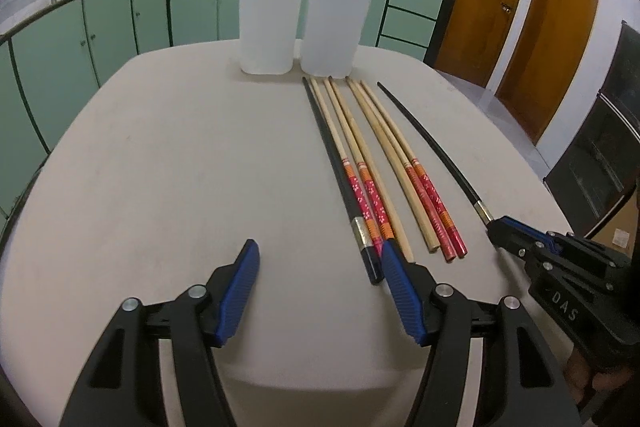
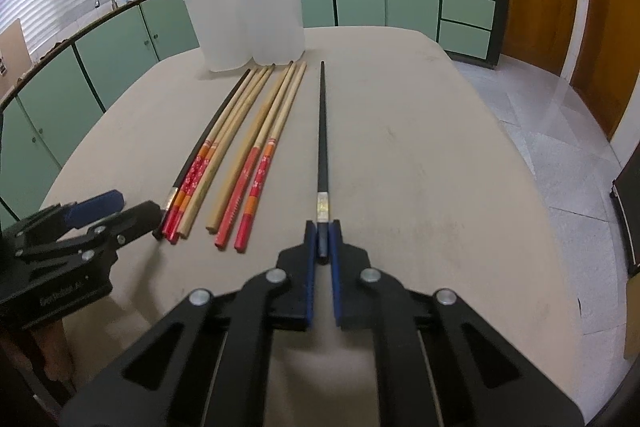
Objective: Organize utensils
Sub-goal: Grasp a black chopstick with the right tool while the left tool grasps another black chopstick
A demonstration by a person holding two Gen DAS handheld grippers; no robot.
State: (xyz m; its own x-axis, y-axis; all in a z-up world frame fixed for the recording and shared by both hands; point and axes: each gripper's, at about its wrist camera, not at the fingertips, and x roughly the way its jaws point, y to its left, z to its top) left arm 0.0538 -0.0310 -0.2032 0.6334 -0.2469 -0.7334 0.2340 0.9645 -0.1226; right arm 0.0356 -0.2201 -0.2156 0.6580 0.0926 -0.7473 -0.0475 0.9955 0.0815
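Right gripper (image 2: 323, 227) pinching the lone black chopstick (image 2: 322, 131).
Your left gripper (image 1: 320, 259) is spread, just left of the chopstick row (image 1: 380, 167).

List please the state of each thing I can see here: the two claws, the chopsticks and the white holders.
Right claw: shut on the lone black chopstick, which lies on the table.
Left claw: open, holding nothing.
Other black chopstick: flat on the table, beside the wooden ones.
Wooden chopsticks: flat, side by side, tips toward the holders.
White holders: upright, side by side.
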